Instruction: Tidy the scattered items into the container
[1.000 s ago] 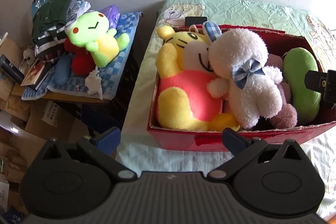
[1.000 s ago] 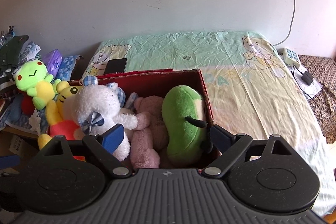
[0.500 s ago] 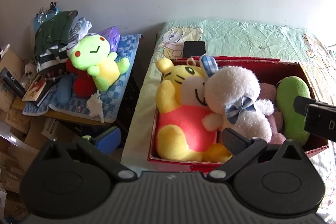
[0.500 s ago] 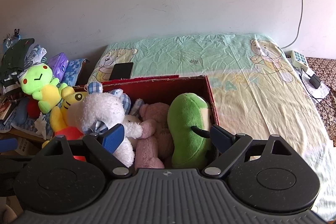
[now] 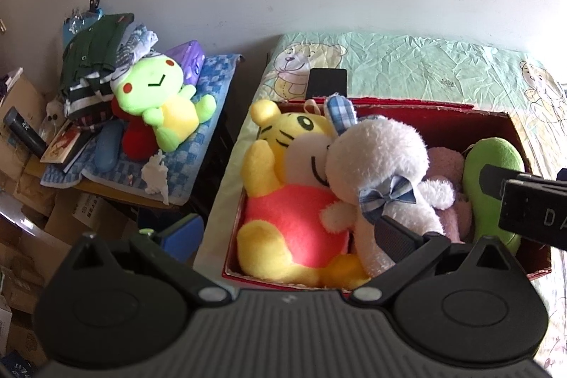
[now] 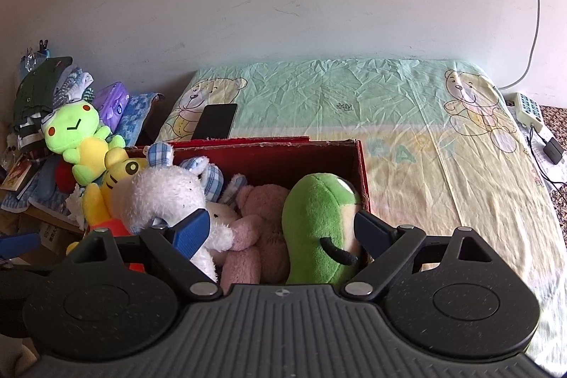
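A red box sits on the bed and holds several plush toys: a yellow tiger in a red shirt, a white bunny with a checked bow, a pink bear and a green plush. My left gripper hovers open above the box's near left corner, holding nothing. My right gripper hangs open over the box's near side, with nothing between its fingers. The right gripper's body shows at the right edge of the left wrist view.
A side table with a blue checked cloth left of the bed carries a green frog plush, folded clothes and books. A black phone lies on the bear-print sheet. Cardboard boxes crowd the floor at left.
Both grippers have pulled back and risen from the box, so the box looks smaller and lower in both views. Both stay open. The toys have not moved.
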`<move>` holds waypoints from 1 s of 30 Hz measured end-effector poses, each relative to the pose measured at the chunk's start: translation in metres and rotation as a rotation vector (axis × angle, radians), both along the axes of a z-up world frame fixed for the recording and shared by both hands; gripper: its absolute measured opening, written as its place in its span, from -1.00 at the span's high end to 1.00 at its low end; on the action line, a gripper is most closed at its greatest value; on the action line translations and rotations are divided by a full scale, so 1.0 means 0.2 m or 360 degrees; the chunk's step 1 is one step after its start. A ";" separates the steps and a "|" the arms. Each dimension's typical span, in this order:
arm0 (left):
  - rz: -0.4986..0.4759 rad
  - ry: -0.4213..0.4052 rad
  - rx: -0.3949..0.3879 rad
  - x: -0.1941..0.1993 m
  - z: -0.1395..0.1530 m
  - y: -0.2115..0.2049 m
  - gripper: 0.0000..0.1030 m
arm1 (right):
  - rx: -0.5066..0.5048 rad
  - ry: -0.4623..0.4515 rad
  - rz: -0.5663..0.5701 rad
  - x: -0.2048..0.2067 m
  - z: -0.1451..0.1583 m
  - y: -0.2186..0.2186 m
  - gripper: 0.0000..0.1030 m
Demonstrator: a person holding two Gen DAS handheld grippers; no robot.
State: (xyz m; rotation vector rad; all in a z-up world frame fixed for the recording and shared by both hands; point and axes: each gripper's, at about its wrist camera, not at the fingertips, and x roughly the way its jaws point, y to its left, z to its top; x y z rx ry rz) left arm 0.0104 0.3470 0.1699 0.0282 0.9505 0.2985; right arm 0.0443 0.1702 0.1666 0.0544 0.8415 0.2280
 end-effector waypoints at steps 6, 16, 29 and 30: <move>0.0064 0.0001 0.0014 0.02 0.00 -0.02 -0.99 | -0.0006 0.0007 0.0053 0.05 0.00 0.00 -0.76; 0.0062 -0.0023 0.0007 0.02 0.00 0.00 -0.99 | 0.0015 0.0045 0.0037 0.06 -0.02 0.00 -0.76; -0.0049 -0.0049 -0.0002 -0.01 0.00 0.03 -0.99 | 0.0014 -0.0007 -0.0071 -0.01 -0.02 0.04 -0.76; -0.0069 -0.0059 -0.0004 -0.01 0.00 0.03 -0.99 | 0.0015 -0.0010 -0.0077 -0.01 -0.02 0.05 -0.76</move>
